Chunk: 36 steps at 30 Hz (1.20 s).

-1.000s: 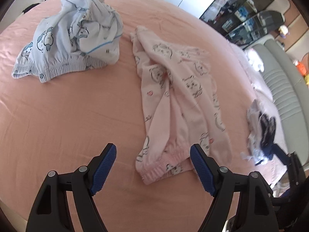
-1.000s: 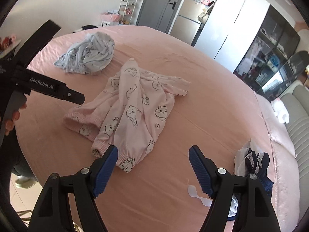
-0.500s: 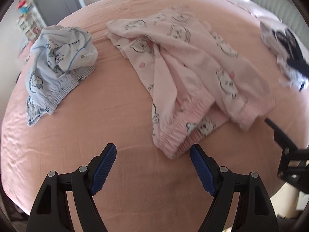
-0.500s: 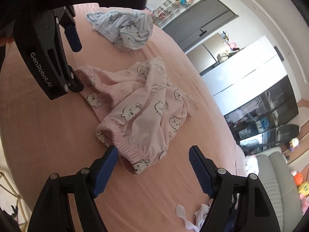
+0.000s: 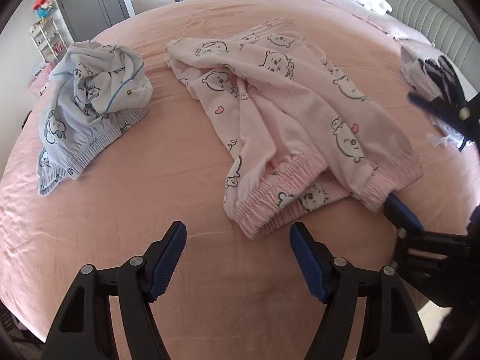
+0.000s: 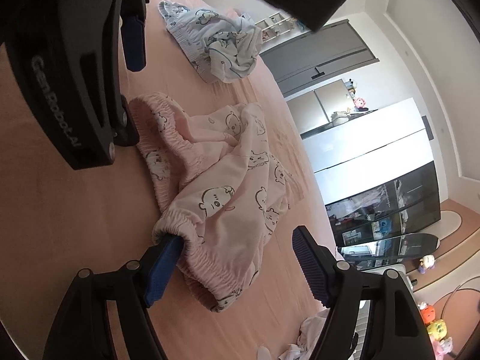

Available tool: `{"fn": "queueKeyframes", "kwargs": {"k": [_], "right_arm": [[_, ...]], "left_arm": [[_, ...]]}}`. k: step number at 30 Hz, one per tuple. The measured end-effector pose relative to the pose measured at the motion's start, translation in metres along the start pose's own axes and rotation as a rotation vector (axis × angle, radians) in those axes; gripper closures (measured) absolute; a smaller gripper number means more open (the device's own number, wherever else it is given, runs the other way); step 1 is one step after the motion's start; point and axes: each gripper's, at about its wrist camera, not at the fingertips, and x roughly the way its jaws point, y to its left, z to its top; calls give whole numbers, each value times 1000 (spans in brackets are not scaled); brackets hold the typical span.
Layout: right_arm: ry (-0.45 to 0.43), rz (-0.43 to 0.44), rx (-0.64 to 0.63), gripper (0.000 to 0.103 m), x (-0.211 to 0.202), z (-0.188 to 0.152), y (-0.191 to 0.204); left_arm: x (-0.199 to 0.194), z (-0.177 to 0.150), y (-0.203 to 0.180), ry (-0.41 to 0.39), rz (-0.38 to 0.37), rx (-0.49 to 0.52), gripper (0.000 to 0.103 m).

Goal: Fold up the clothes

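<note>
Crumpled pink pyjama trousers (image 5: 294,114) with bear prints lie on the pink bed sheet (image 5: 150,186); they also show in the right wrist view (image 6: 228,186). My left gripper (image 5: 238,252) is open and empty, just short of the elastic waistband (image 5: 270,213). My right gripper (image 6: 237,258) is open. Its left fingertip (image 6: 171,247) is tucked into an elastic cuff (image 6: 180,228), and the jaws straddle that leg end. The right gripper also shows at the right edge of the left wrist view (image 5: 402,210).
A bunched light-blue printed garment (image 5: 90,102) lies at the left of the bed, also seen in the right wrist view (image 6: 216,36). A small pile of dark and white clothes (image 5: 432,75) sits at the right. A grey headboard (image 5: 435,15) and cabinets (image 6: 375,180) stand beyond.
Both grippers have come lower and closer to the pink trousers. The right gripper's left finger has slid into the cuff. Both stay open.
</note>
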Motion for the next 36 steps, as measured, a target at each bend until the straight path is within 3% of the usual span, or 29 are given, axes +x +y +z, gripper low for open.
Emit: {"fn": "queueKeyframes", "kwargs": {"k": [2,5,9,12,15,22,26,27,28,32,36], "right_arm": [[16,3,0,67,3,0,2],[18,9,-6,74,4,0,6],[18,42,0,95,1,0,7],[33,87,44,97,3,1,2],[42,123,108,97,3,4,-8],[47,123,191,97,3,8,-25],[53,133,208,97,4,8,-30],[54,133,209,97,5,9,-30],[54,132,209,97,5,10,-31],[42,157,249,97,8,15,-40],[13,253,411,97,6,23,-64]], "left_arm": [[-7,-2,7,-18,-23,-27,33],[-17,-5,24,-45,-52,-96,33],[-18,-9,39,-48,-77,-174,33],[-12,-8,30,-23,-103,-186,33],[-5,-8,16,8,-82,-147,33],[-6,-7,3,-36,-33,-107,34],[-4,-8,3,-61,0,-112,59],[-5,-9,1,-76,1,-104,72],[-6,-10,-2,-82,1,-95,79],[-12,-18,-7,-76,7,-86,83],[-22,-29,6,-66,-21,-146,84]]}}
